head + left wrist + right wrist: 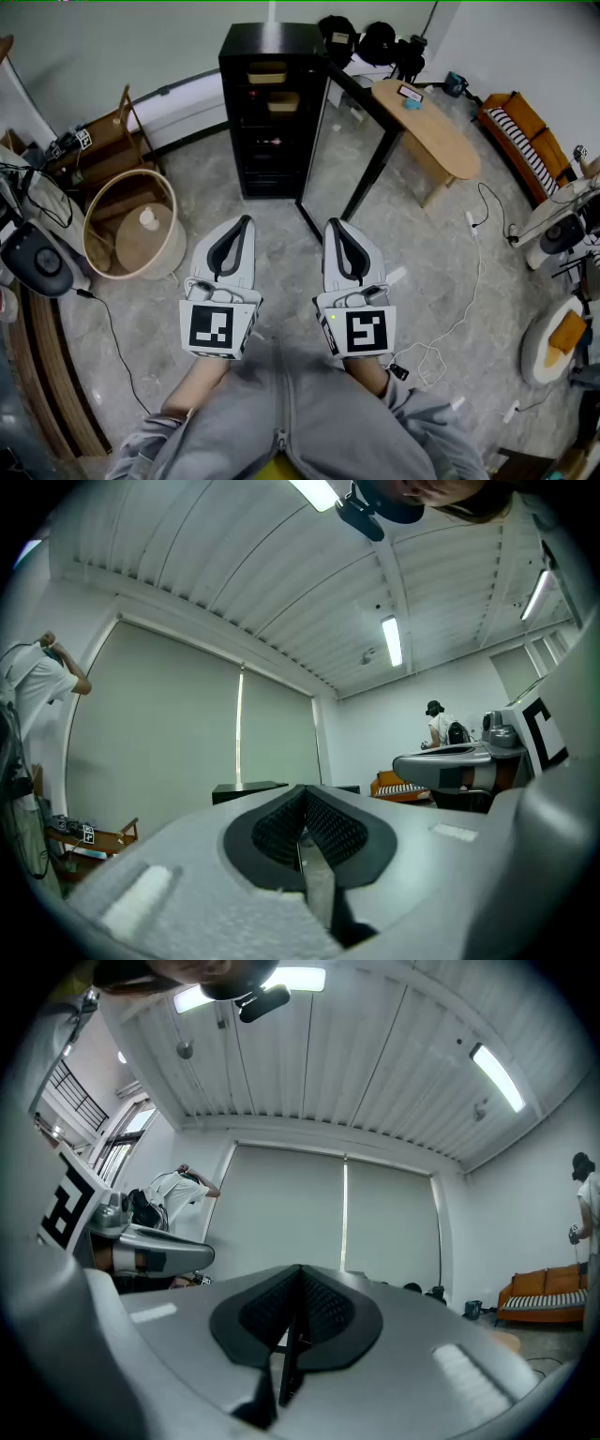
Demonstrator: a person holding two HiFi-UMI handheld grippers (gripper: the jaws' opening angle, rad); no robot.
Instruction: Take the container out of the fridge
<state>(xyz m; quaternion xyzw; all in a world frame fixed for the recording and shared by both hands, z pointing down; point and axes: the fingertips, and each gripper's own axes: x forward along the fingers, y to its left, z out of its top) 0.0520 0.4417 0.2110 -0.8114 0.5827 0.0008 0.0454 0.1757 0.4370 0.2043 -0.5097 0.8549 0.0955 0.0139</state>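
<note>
Holding my left gripper (245, 223) level out in front of me, I have its jaws pressed together with nothing between the black ribbed pads, and my right gripper (332, 225) just beside it to the right is closed and empty in the same way. Both hang over the grey stone floor (281, 234), well short of the fridge (272, 42), a black cabinet standing far ahead of them at the middle. Its glass door (342, 141) is swung open toward the right. Inside, a tan container (267, 73) sits on the top shelf, and a second tan container (284, 101) sits on the shelf below it, slightly further right. Right of the door stands a wooden counter (441, 141) with small things at its far end, and beyond that an orange sofa (520, 131). At the near left is a round wooden basket (94, 220).
</note>
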